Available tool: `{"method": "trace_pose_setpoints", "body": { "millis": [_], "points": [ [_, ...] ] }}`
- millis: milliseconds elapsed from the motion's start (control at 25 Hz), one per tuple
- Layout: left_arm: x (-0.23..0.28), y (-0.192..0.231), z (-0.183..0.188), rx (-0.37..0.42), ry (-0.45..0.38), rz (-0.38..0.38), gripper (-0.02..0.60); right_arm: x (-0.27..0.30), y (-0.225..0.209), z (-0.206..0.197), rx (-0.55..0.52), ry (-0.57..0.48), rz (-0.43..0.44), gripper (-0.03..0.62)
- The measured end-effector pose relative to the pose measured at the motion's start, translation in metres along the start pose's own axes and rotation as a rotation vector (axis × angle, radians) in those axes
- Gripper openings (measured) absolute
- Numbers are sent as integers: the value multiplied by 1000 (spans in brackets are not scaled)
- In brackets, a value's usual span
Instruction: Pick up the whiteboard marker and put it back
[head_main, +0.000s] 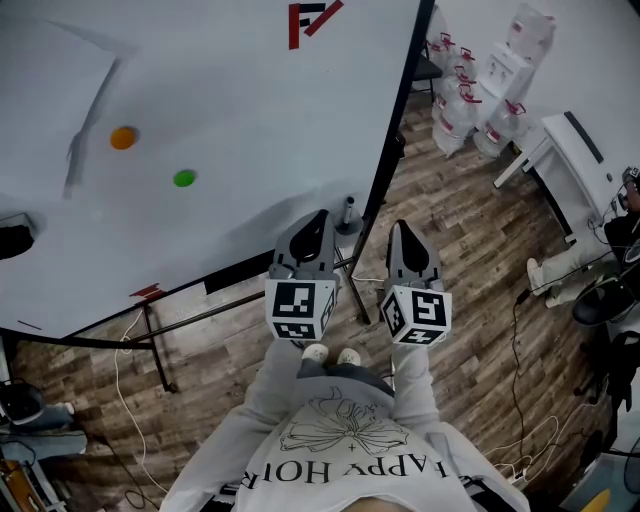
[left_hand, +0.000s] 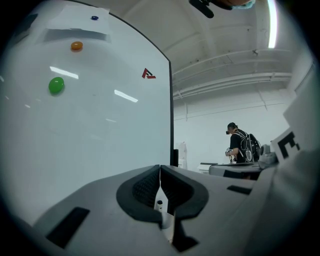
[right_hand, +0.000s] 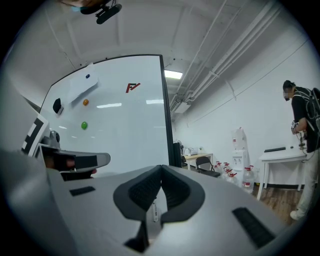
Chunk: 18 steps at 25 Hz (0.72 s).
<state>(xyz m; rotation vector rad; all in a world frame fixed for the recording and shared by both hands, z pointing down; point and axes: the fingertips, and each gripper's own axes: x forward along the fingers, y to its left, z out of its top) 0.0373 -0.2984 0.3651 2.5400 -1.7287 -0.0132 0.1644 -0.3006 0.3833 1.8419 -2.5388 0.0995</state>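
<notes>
Person: grey sweatshirt (head_main: 330, 450) at the bottom of the head view, pale shoes (head_main: 331, 355) just past its hem.
Marker cubes: one on each tool, side by side above the shoes, left cube (head_main: 300, 310) and right cube (head_main: 417, 315).
Left claw (head_main: 318, 218): clenched, pads meeting at the tips with nothing gripped, pointing level at the board's right edge.
Right claw (head_main: 401, 228): clenched too, tips together and empty, just beside the left one and level with it.
Whiteboard marker (head_main: 348, 212): upright on a small round base, ahead of the two claws and between them, close to the board's lower right corner. Neither claw touches it. In each gripper view it shows as a small upright shape through the gap under the closed tips.
Whiteboard (head_main: 250, 100): upright, white, black-framed, filling the left of the head view.
Green magnet (head_main: 184, 179): on the board, well left of the claws.
Orange magnet (head_main: 122, 137): on the board, further left and higher than the green one.
Red logo (head_main: 312, 20): at the board's top edge.
Floor (head_main: 460, 250): wood planks, with cables trailing across them.
Water bottles (head_main: 460, 100): a cluster on the floor beyond the board's right edge.
White bench (head_main: 575, 150): to the right of the bottles.
Second person (right_hand: 302, 115): standing at that bench, dark top and backpack.
</notes>
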Motion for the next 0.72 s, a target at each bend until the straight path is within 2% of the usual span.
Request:
{"method": "trace_pose_setpoints", "body": {
  "millis": [720],
  "points": [
    [-8, -1, 8, 7, -12, 0, 8, -6, 7, 2, -12, 4, 15, 3]
  ]
}}
